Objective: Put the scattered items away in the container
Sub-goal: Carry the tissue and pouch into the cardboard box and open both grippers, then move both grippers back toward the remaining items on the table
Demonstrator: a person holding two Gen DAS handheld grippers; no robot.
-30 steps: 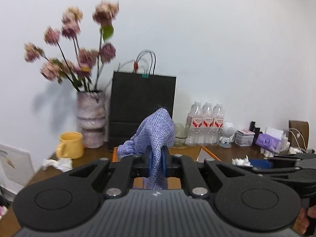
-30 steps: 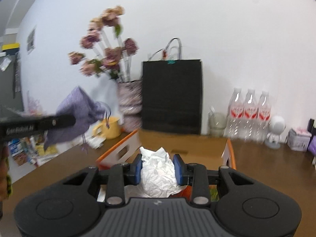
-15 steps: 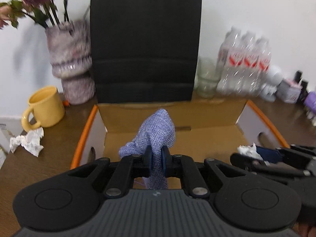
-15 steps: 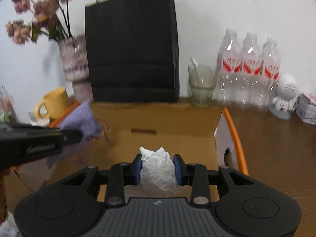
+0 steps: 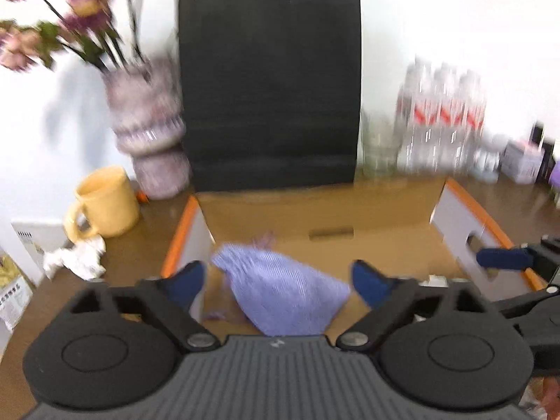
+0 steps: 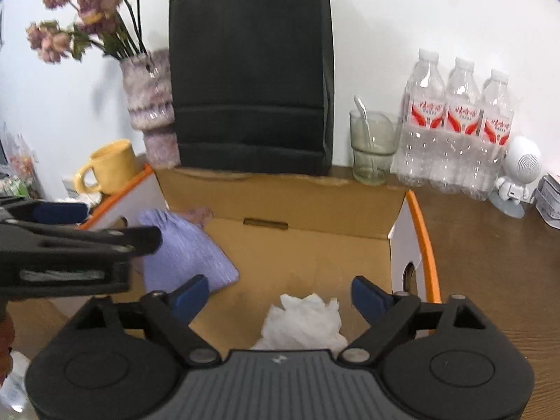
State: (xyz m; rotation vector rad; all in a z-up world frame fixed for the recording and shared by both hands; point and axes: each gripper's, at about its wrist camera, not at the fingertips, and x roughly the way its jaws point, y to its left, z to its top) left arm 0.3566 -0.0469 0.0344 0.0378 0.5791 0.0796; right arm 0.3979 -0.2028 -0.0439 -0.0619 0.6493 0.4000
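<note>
Both tongs are spread wide over the cardboard box (image 6: 315, 245), and both have just been opening. The left tongs (image 5: 278, 280) have the purple knit pouch (image 5: 283, 294) sitting loose between the blue pads, which aren't touching it. It's lying on the box floor toward the left wall, around 9 o'clock in the box as the right wrist camera shows it. The right tongs (image 6: 280, 292) are the same deal: the crumpled white paper (image 6: 304, 318) is down on the box floor between the pads, not pinched, near the front at roughly 6 o'clock.

Outside the box on the tabletop (image 6: 490, 245), a yellow mug (image 6: 112, 166) sits at 10 o'clock, with another crumpled paper wad (image 5: 75, 257) just in front of it. A black paper bag (image 6: 250, 80) stands at 12 right behind the box, and water bottles (image 6: 458, 129) at 2.
</note>
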